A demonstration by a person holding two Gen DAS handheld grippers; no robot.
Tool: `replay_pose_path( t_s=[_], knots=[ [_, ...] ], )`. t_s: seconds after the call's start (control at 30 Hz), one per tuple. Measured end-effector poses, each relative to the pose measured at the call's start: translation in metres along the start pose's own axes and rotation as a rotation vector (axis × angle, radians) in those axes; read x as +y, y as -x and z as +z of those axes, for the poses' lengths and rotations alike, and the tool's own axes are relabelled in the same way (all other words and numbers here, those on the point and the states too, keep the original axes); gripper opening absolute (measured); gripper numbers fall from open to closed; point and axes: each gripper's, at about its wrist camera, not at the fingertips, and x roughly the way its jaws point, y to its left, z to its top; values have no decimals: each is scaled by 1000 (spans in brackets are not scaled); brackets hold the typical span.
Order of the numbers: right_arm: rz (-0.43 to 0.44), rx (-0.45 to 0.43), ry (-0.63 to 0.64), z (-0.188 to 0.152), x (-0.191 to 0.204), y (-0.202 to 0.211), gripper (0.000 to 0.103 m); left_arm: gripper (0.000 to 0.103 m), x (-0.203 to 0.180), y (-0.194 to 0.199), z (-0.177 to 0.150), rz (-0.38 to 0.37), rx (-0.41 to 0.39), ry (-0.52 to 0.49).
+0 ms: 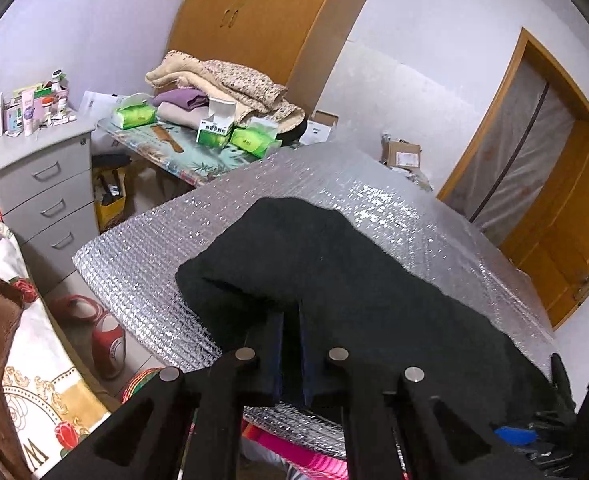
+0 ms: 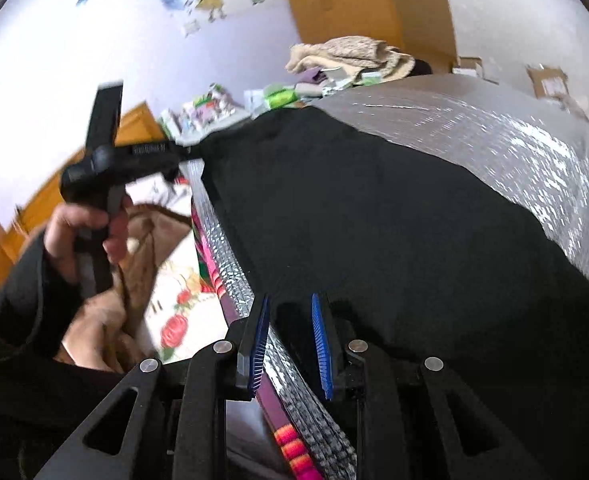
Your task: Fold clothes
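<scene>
A silver bubble-foil mat (image 1: 142, 276) carries a black garment (image 1: 334, 264) spread across it, its near edge apparently pinched in the narrow left gripper (image 1: 292, 320), while the right gripper (image 2: 290, 312) stands part-open at the hem, suggesting a grip-then-fold-over step next.

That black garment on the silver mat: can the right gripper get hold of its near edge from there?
Probably yes. The right gripper is open at the black garment's near edge on the silver mat, with nothing between.

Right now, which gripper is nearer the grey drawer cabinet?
Left. The left gripper pinches the black garment at the end toward the grey drawer cabinet; the right gripper sits open at its other end, farther away.
</scene>
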Motion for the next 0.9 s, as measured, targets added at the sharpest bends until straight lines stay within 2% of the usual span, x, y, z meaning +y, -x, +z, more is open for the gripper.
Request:
replay_pose_path(
  t_s=[0.2,0.27,0.3,0.33,0.6,0.7,0.77,0.9],
  knots=[
    [-15,42,38,3,2,-15,22,7,-1,3,6,-9,-11,-9],
    [-16,40,36,4,1,-15,13,7,0,3,6,-8,-9,-9],
    [-18,39,36,4,1,-15,5,7,1,3,5,-7,-8,-9],
    [-20,38,36,4,0,-15,3,7,2,3,5,-6,-6,-9],
    [5,-2,70,5,12,-2,2,7,15,1,-3,28,24,-12],
    [23,25,63,2,10,-8,2,7,26,-15,-12,39,80,12],
    [30,49,49,0,6,-14,2,8,28,-17,-15,36,85,11],
    [44,45,28,2,2,-9,4,10,26,-12,-13,40,95,-5]
  ],
)
